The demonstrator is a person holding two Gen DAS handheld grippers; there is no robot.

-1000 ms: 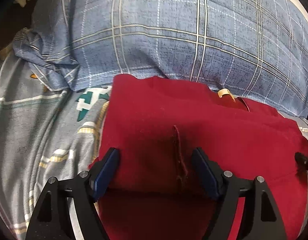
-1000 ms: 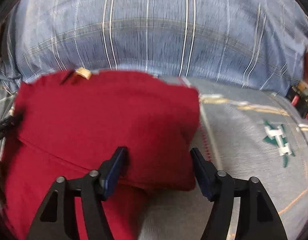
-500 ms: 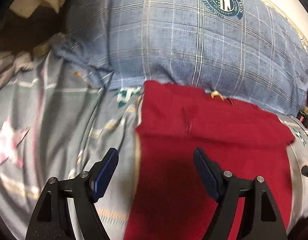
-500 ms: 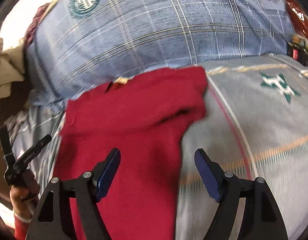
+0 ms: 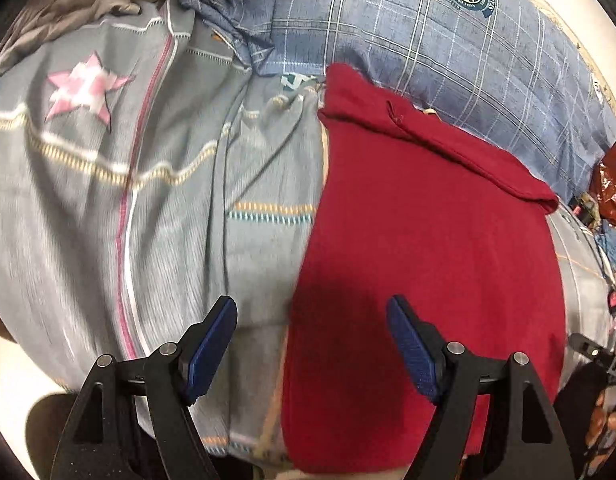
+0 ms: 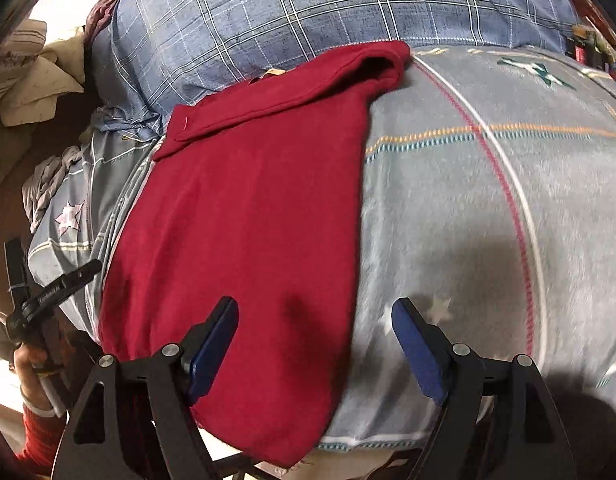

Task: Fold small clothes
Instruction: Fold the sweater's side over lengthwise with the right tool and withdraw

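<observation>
A dark red garment (image 5: 424, 248) lies as a long strip on the grey patterned bedspread (image 5: 168, 216), its far end folded over by the blue plaid pillow (image 5: 428, 40). My left gripper (image 5: 310, 346) is open and empty above the garment's near left edge. In the right wrist view the same garment (image 6: 244, 216) lies left of centre, and my right gripper (image 6: 314, 346) is open and empty over its near right edge. The left gripper (image 6: 48, 288) shows at the far left there.
The blue plaid pillow (image 6: 328, 12) lies along the far side. Crumpled grey cloth (image 5: 76, 8) and beige bedding (image 6: 24, 80) lie at the far left. Small red and dark items (image 5: 608, 196) sit at the right edge. The bed's near edge is just below both grippers.
Both grippers have let go of the garment's far end and pulled back to its near end. The folded-over far end now lies flat by the pillow.
</observation>
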